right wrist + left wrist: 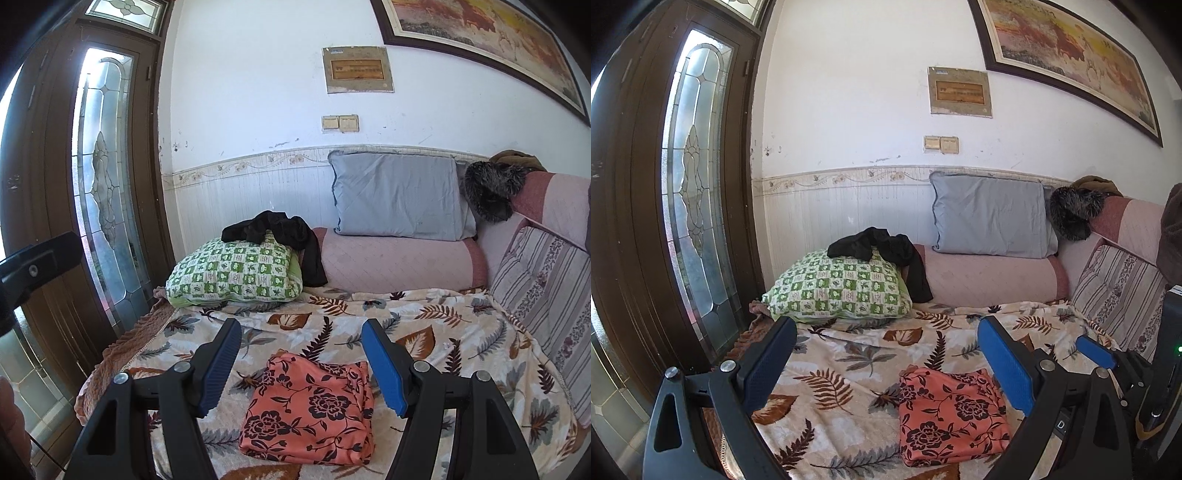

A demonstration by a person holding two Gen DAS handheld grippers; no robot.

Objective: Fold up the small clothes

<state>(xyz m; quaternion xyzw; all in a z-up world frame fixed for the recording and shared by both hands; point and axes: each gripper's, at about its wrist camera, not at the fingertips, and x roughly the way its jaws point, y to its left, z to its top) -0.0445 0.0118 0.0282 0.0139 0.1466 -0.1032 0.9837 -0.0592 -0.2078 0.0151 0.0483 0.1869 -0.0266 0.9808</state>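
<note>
Right wrist view: your right gripper (301, 363) hangs with its jaws spread wide and nothing between the pads, just above an orange floral garment (308, 406) that lies folded into a neat rectangle on the leaf-print blanket (461, 332) covering the bed. In the left wrist view the same garment (951, 415) sits toward the right finger of your left gripper (886, 363), which is equally open and empty. Both tools appear held clear so the fold can rest undisturbed; that piece looks finished. Well beyond the orange garment, a black garment (280, 240) is draped in a heap over the green checked pillow (232, 275), likely the next item to fold. Behind it, a grey pillow (399, 195) leans against the wall.
</note>
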